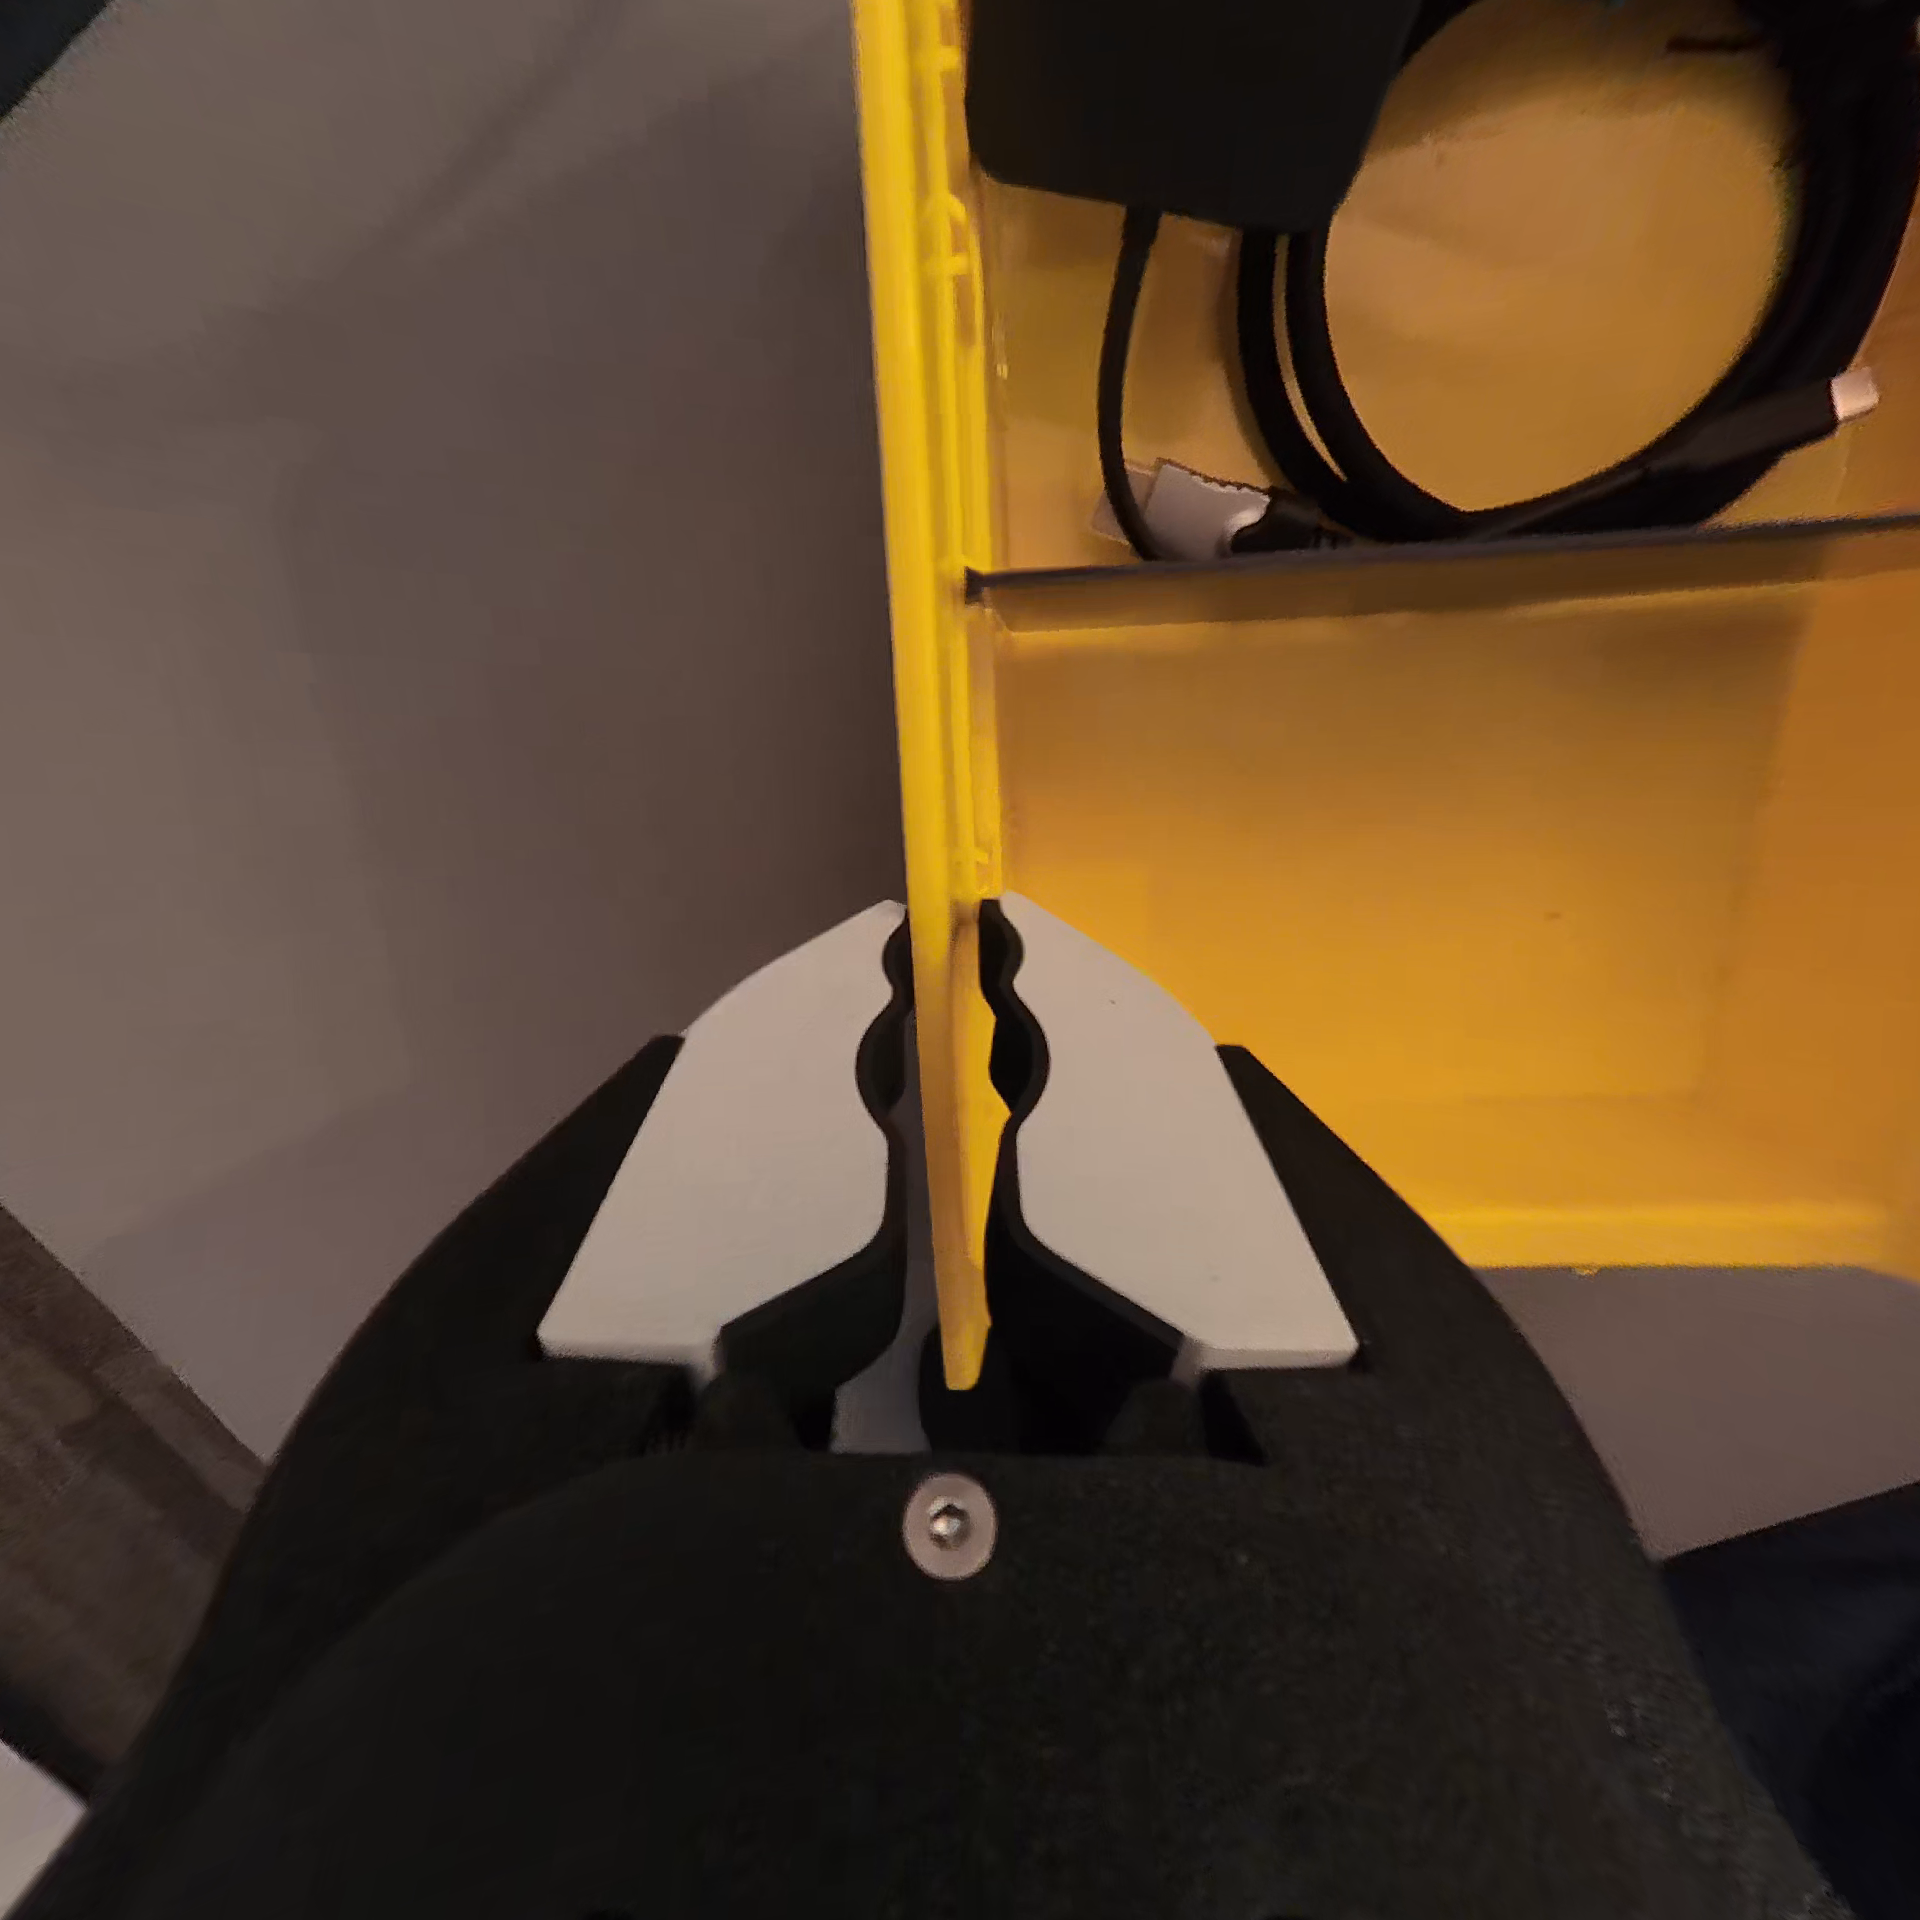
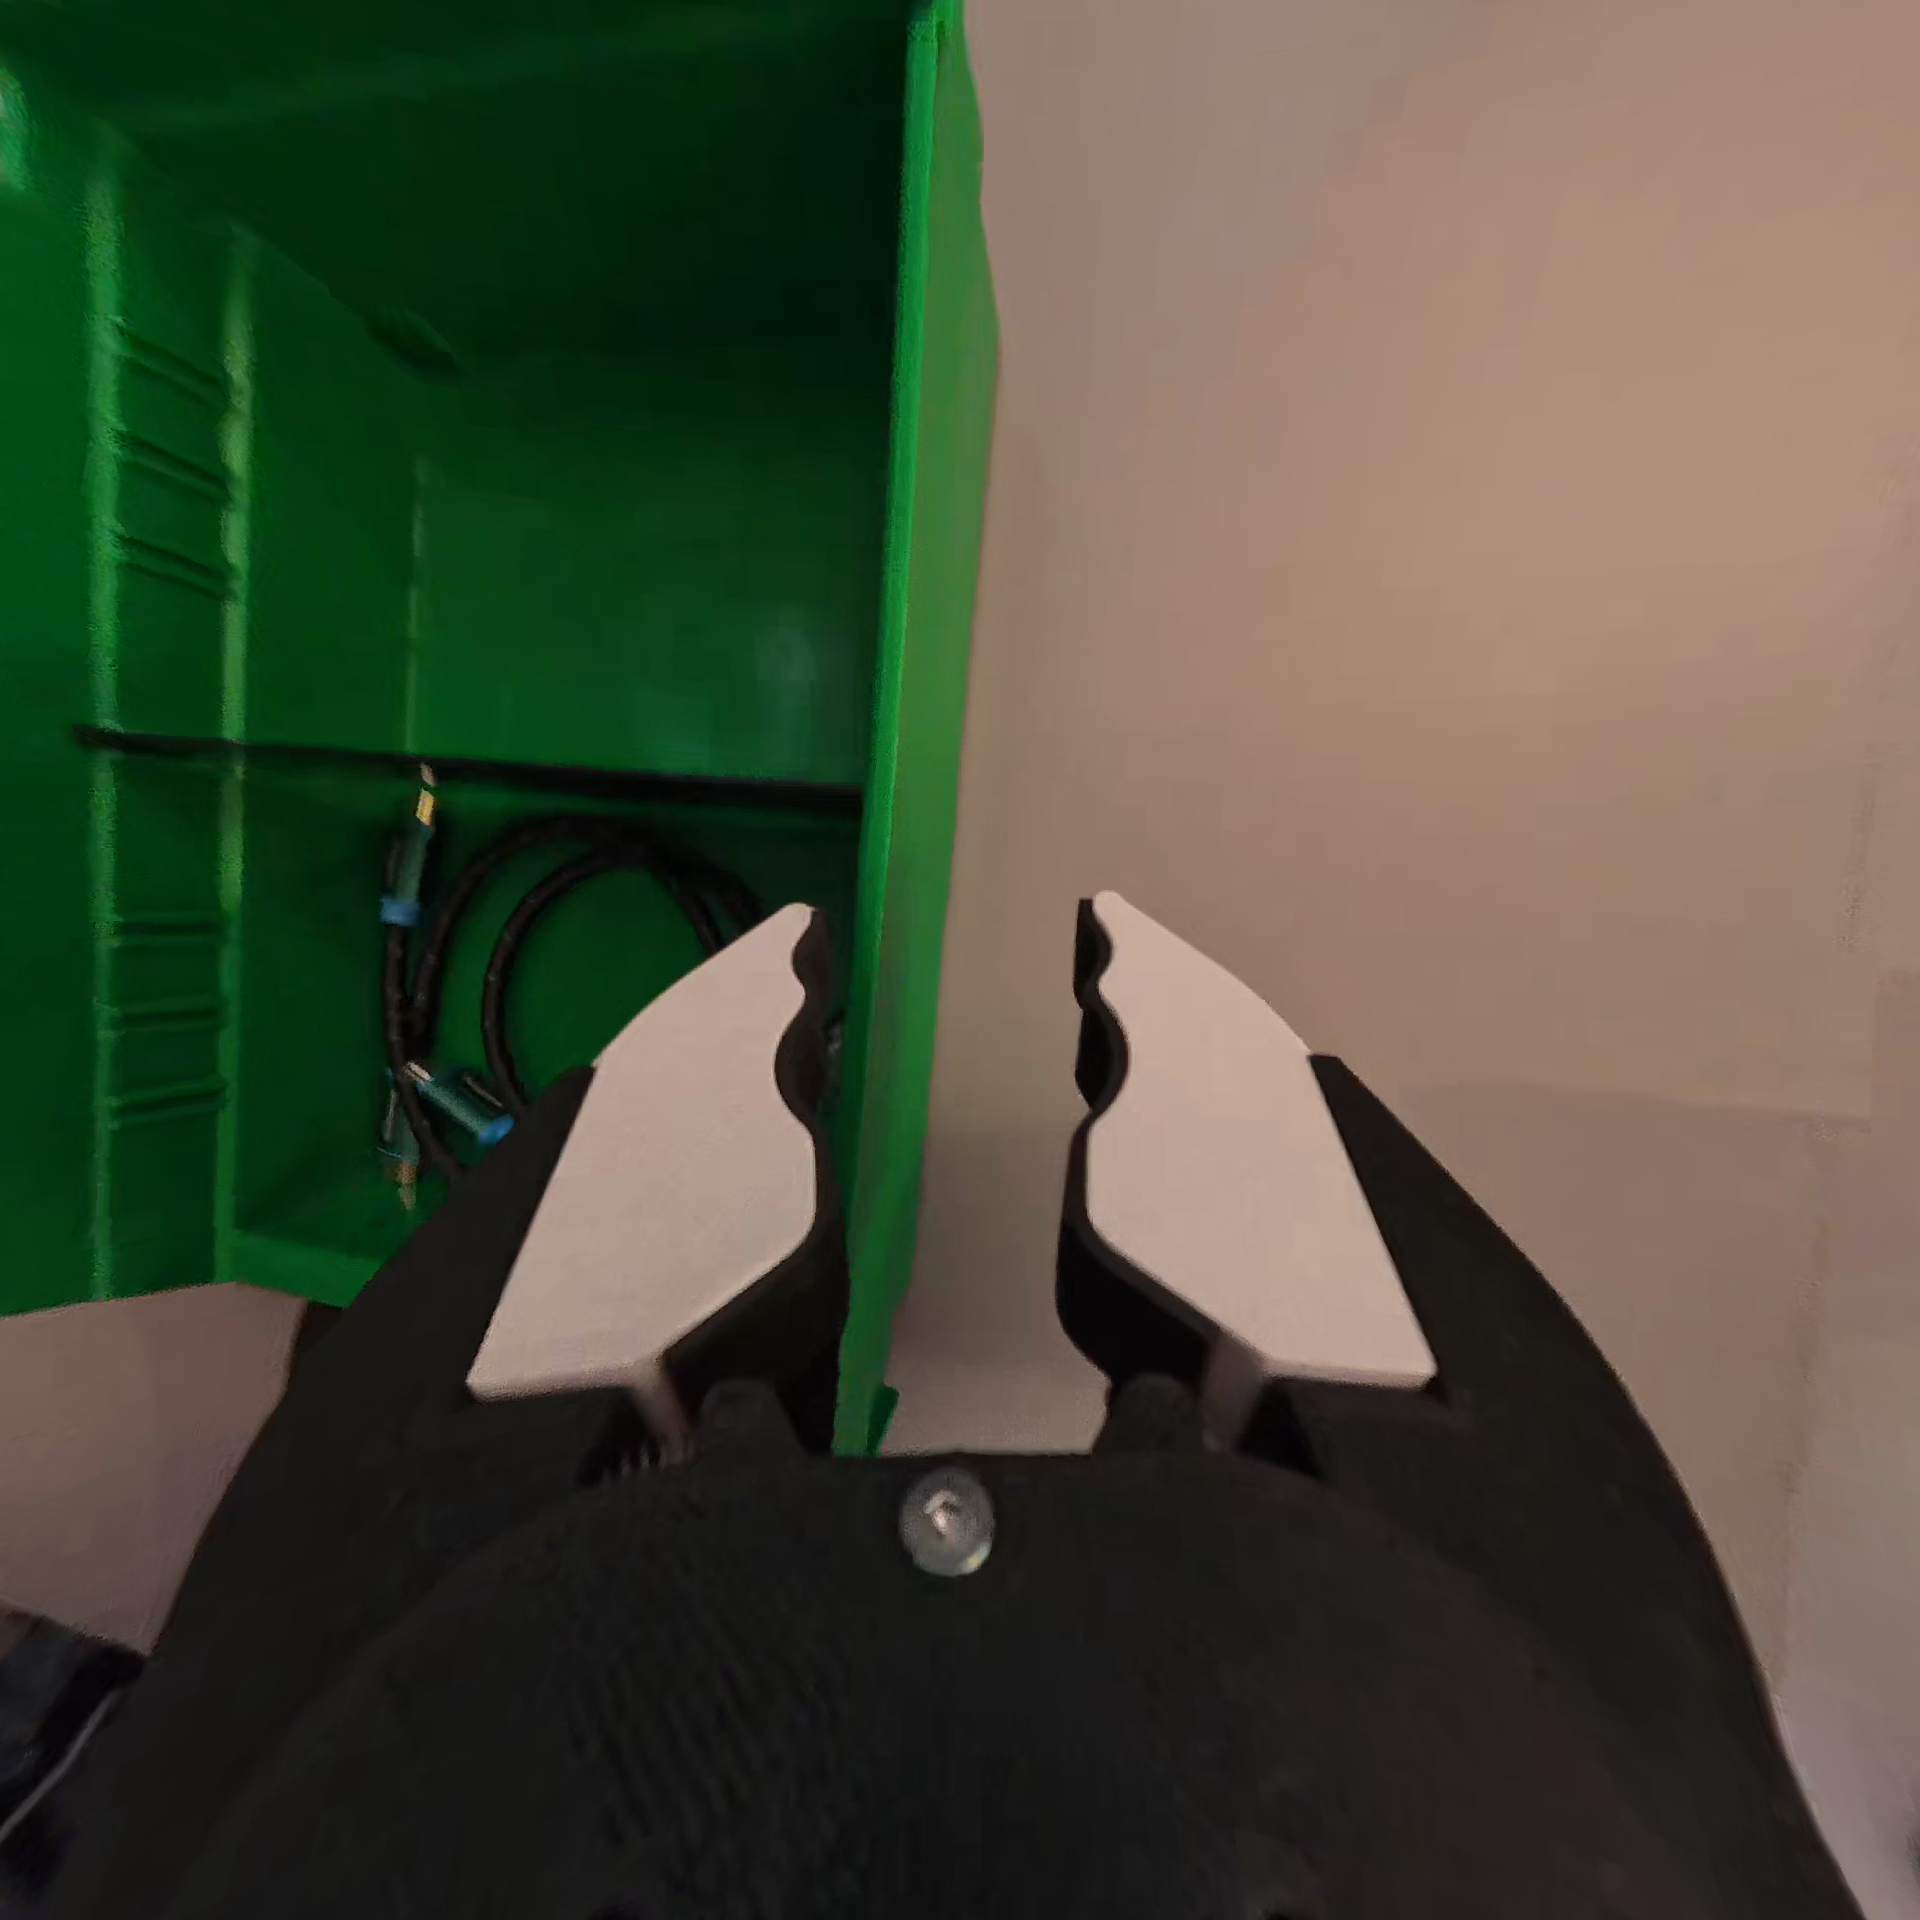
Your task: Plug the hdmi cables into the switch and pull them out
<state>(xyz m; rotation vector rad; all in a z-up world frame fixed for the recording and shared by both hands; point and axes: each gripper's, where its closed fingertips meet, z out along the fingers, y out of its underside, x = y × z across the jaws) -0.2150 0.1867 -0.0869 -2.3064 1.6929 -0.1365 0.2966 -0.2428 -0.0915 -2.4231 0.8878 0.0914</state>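
— So, what has the left gripper [image 1: 948, 914] got?
— Its fingers [image 1: 769, 1143] are clamped on the side wall of a yellow bin [image 1: 940, 623], the wall's edge running straight down between them.
— And inside that bin?
— A dark divider [image 1: 1455, 556] crosses it. Beyond the divider, a black box [image 1: 1174, 104] lies at the far end with coiled black cables [image 1: 1309, 416] beside it; one silver plug [image 1: 1855, 397] points toward the right edge. Whether the box is the switch, I cannot tell.
— The right gripper [image 2: 948, 914]?
— Fingers [image 2: 675, 1143] apart, holding nothing. They straddle the right wall of a green bin [image 2: 914, 623]: that wall touches the left finger, clear of the right one.
— Any cables there?
— Yes, a looped black cable with blue-collared plugs [image 2: 499, 987] sits in the near compartment, just behind the left finger. Both bins rest on a pale counter [image 2: 1455, 623].
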